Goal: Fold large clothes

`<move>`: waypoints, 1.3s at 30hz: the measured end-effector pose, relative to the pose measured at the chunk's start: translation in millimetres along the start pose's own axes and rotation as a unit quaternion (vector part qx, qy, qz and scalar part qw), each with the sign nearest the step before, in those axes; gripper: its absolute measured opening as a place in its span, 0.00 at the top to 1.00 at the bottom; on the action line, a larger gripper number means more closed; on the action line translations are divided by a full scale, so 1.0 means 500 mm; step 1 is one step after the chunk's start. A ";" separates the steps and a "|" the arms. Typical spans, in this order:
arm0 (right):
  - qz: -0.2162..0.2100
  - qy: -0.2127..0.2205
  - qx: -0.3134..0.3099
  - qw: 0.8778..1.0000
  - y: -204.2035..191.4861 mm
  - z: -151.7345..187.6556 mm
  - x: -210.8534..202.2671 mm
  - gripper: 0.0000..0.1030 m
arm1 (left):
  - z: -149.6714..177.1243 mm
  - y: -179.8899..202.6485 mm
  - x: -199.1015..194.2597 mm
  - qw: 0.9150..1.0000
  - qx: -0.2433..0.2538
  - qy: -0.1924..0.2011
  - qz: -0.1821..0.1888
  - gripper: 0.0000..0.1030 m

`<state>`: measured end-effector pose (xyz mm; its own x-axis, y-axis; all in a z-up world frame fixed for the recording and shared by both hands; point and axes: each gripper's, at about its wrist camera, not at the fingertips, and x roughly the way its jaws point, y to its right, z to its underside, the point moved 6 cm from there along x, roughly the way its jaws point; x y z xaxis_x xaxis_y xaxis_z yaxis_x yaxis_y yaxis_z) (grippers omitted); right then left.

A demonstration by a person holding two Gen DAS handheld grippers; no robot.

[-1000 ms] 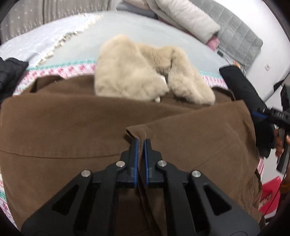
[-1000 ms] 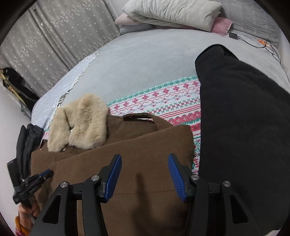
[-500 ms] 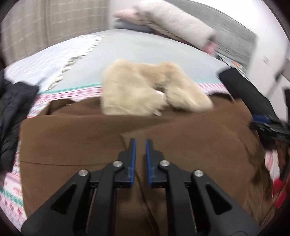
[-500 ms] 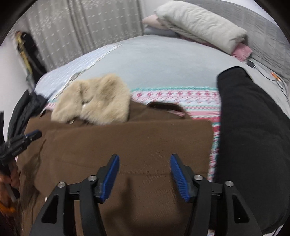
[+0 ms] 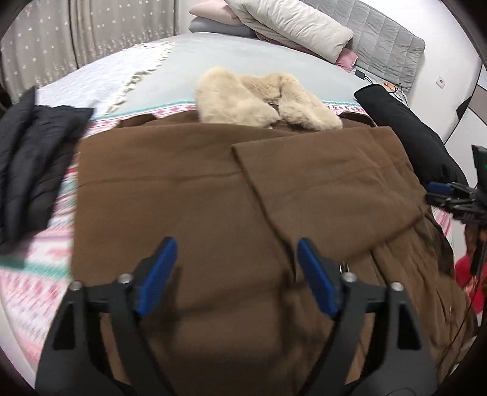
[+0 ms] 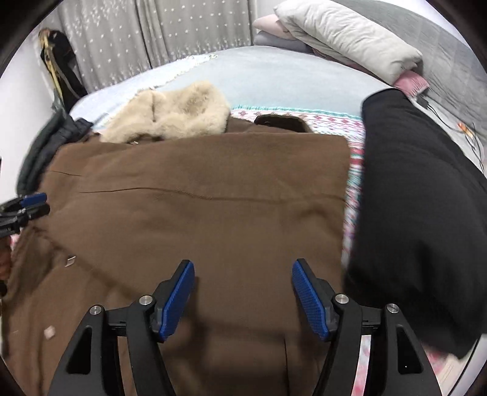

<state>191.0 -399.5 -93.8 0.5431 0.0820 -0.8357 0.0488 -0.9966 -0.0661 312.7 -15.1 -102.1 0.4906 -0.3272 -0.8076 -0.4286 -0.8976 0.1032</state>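
A brown coat (image 5: 188, 195) (image 6: 197, 189) with a cream fur collar (image 5: 258, 97) (image 6: 179, 112) lies spread on the bed, both sides folded in over its middle. My left gripper (image 5: 236, 248) hovers over the coat's lower middle; its jaws are opening and nothing sits between them. My right gripper (image 6: 243, 269) hangs above the coat's right half, jaws opening too, with only cloth below the pads. The right gripper also shows at the right edge of the left wrist view (image 5: 450, 198), and the left gripper at the left edge of the right wrist view (image 6: 24, 207).
A patterned pink and green blanket (image 5: 39, 259) covers the bed under the coat. A black garment (image 6: 420, 195) lies right of the coat, a dark quilted jacket (image 5: 27, 158) left of it. Pillows (image 5: 292, 24) are stacked at the headboard. A cable (image 6: 465, 128) runs at far right.
The left gripper let go of the coat flap's edge and opened wide, drawing back toward the near edge. The right gripper opened a little more and shifted left over the coat.
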 end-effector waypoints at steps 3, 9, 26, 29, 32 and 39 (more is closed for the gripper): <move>-0.020 -0.002 0.011 1.000 0.003 0.047 -0.080 0.25 | 0.058 -0.019 -0.061 1.000 0.001 -0.029 -0.003 0.16; -0.052 -0.019 0.039 0.998 -0.001 0.171 -0.193 0.23 | 0.194 -0.082 -0.161 0.997 -0.030 -0.075 -0.005 0.14; -0.093 -0.032 -0.050 0.994 -0.132 0.490 -0.356 0.23 | 0.547 -0.122 -0.301 0.977 -0.149 -0.127 0.081 0.14; -0.082 -0.040 -0.150 0.985 -0.214 0.533 -0.360 0.23 | 0.554 -0.105 -0.322 0.980 -0.144 -0.119 0.062 0.15; -0.042 -0.063 -0.242 0.967 -0.275 0.578 -0.341 0.23 | 0.541 -0.045 -0.371 0.994 -0.067 -0.071 0.041 0.15; 0.034 -0.070 -0.300 0.951 -0.285 0.605 -0.287 0.24 | 0.577 0.186 -0.382 0.983 0.145 -0.061 0.090 0.15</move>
<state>-147.5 -270.7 -129.6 0.4477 -0.0267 -0.8938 0.5090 -0.8142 0.2792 -39.8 49.0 -105.6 0.2998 -0.4190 -0.8570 -0.7068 -0.7009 0.0954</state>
